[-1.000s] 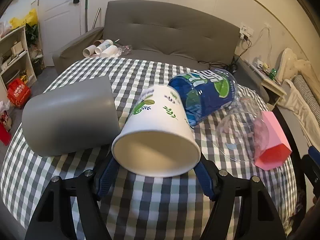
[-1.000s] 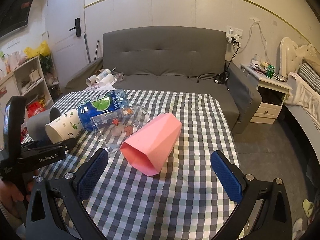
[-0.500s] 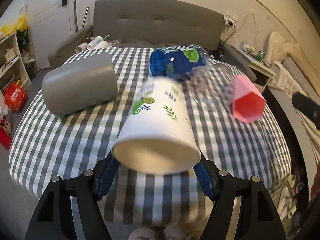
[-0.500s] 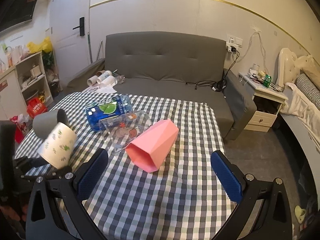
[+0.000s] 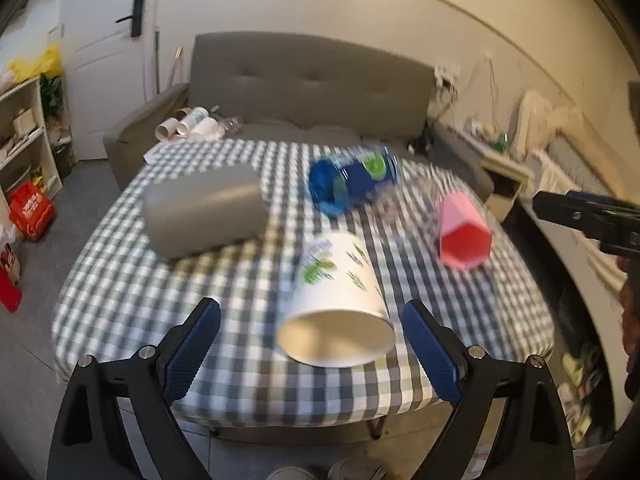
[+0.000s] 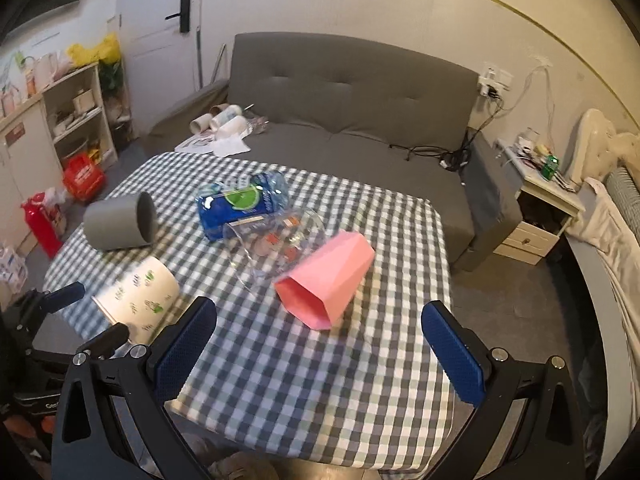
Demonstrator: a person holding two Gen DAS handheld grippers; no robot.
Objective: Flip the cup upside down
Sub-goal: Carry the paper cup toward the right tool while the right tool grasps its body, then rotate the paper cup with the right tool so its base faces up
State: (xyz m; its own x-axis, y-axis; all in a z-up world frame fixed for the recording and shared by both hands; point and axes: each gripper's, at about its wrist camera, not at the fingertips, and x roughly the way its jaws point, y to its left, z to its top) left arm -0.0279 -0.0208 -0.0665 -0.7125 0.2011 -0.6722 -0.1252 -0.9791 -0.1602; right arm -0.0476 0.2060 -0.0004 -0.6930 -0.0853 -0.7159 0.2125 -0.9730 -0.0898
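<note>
A white paper cup with green leaf prints (image 5: pixel 336 300) lies on its side on the checked tablecloth (image 5: pixel 120 280), its mouth toward me. My left gripper (image 5: pixel 312 356) is open, its blue pads apart on either side of the cup's mouth and not touching it. The cup also shows in the right wrist view (image 6: pixel 138 300), near the table's left front edge. My right gripper (image 6: pixel 320 352) is open and empty above the table's front, a little short of the pink cup (image 6: pixel 326 280).
A grey cup (image 5: pixel 204 212), a blue bottle (image 5: pixel 354 184), a clear glass cup (image 6: pixel 276 244) and the pink cup (image 5: pixel 462 236) lie on their sides. A grey sofa (image 6: pixel 352 96) stands behind the table. A shelf (image 6: pixel 76 120) stands at the left.
My left gripper has opened and let go of the white paper cup, which now lies on the table. Both grippers have pulled back and up from the table.
</note>
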